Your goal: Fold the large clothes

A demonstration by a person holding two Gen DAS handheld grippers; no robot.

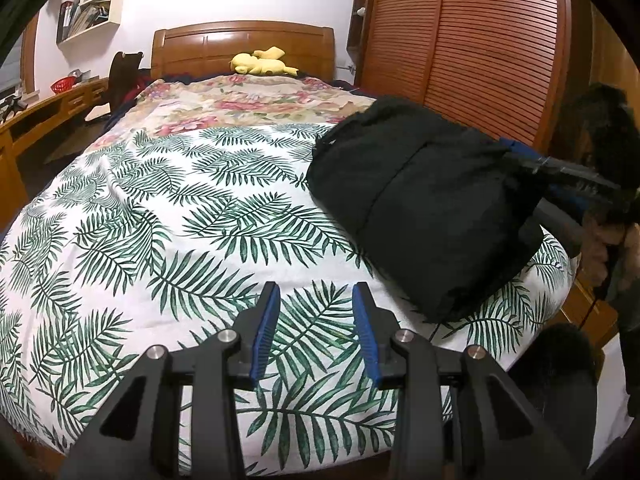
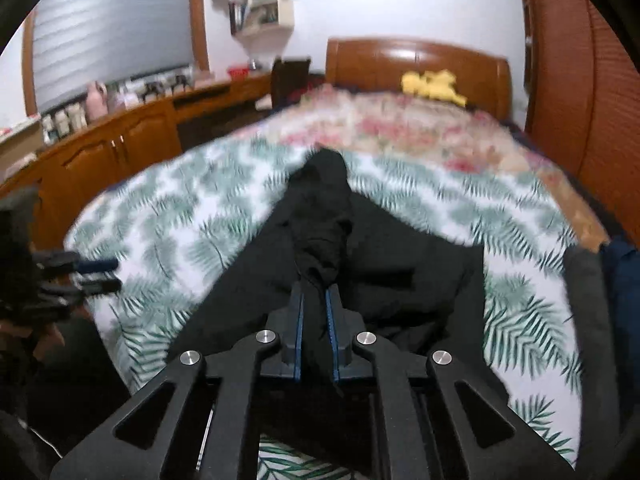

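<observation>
A large black garment (image 1: 424,208) lies folded in a thick bundle on the right side of the bed, over the palm-leaf sheet (image 1: 168,216). My left gripper (image 1: 316,294) is open and empty, hovering over the sheet to the left of the bundle's near corner. My right gripper (image 2: 315,294) is shut on a bunched edge of the black garment (image 2: 324,216), which stretches away from the fingers across the sheet. The right gripper also shows in the left wrist view (image 1: 560,172) at the garment's right edge. The left gripper shows in the right wrist view (image 2: 100,276) at far left.
A yellow plush toy (image 1: 262,62) lies by the wooden headboard (image 1: 240,40). A floral blanket (image 1: 256,100) covers the far half of the bed. A slatted wooden wardrobe (image 1: 480,40) stands on the right. A desk and a chair (image 1: 120,76) stand on the left.
</observation>
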